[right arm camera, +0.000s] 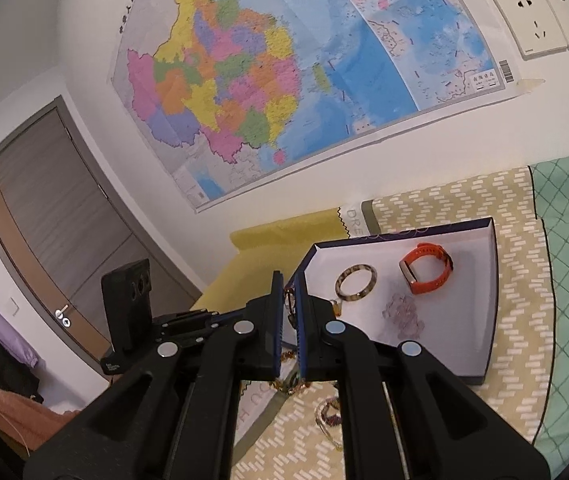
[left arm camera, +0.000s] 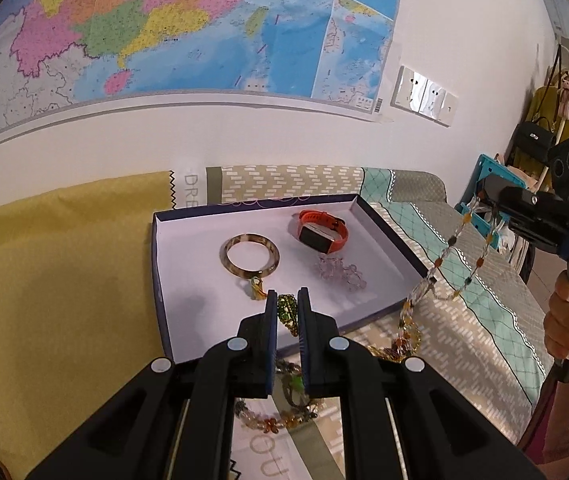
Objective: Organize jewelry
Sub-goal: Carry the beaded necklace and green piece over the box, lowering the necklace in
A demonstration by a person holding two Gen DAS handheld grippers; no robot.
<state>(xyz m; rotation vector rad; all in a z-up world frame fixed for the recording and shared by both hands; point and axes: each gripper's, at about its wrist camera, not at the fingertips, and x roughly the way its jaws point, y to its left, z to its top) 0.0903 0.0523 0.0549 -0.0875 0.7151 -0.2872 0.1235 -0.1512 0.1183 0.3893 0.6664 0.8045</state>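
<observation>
A shallow white-lined box (left arm camera: 188,280) lies on the bed and holds a brown bangle (left arm camera: 249,255), an orange watch (left arm camera: 323,233) and a pale bead bracelet (left arm camera: 338,272). My left gripper (left arm camera: 287,298) is shut on a green beaded piece (left arm camera: 288,312) over the box's near edge. My right gripper (left arm camera: 484,200) holds up a long bead necklace (left arm camera: 436,268) that hangs down right of the box. In the right wrist view the right gripper (right arm camera: 289,280) is shut on the necklace strand (right arm camera: 290,300), beside the box (right arm camera: 480,300).
More beaded jewelry (left arm camera: 276,420) lies on the patterned bedspread (left arm camera: 464,320) below the left gripper. A yellow cloth (left arm camera: 64,280) covers the bed on the left. A map (left arm camera: 164,32) hangs on the wall behind. A door (right arm camera: 44,220) stands at left.
</observation>
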